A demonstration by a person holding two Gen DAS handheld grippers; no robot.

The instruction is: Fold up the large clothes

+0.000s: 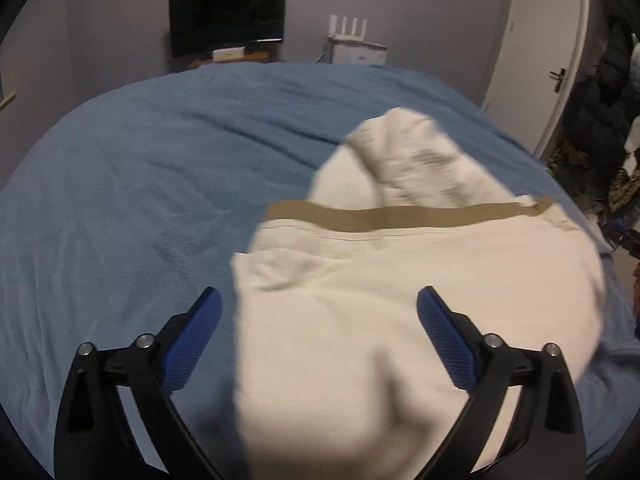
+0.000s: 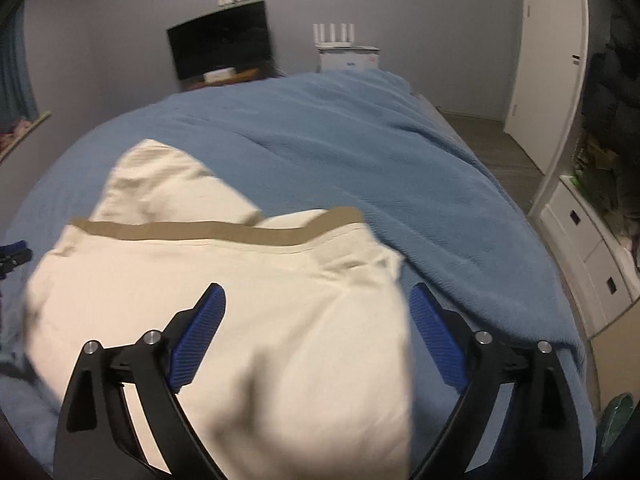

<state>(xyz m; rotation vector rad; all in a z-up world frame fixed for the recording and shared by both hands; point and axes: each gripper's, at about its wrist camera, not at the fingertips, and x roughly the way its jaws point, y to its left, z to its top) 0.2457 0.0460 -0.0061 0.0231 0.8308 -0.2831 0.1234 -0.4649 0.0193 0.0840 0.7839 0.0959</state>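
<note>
- The left gripper [image 1: 318, 304] has its blue pads wide apart and grips nothing; the cream garment [image 1: 400, 280] lies under and between them.
- The right gripper [image 2: 318, 300] is also spread, holding nothing, above the garment's right edge.
- The garment rests on the blue blanket [image 1: 160, 160], on the side near the grippers, with its tan band [image 1: 380, 214] across the far edge of the folded part.
- One rounded part sticks out beyond the band, toward the monitor [image 1: 228, 16].
- I judge that a first fold is done; more folds and smoothing remain.
</note>
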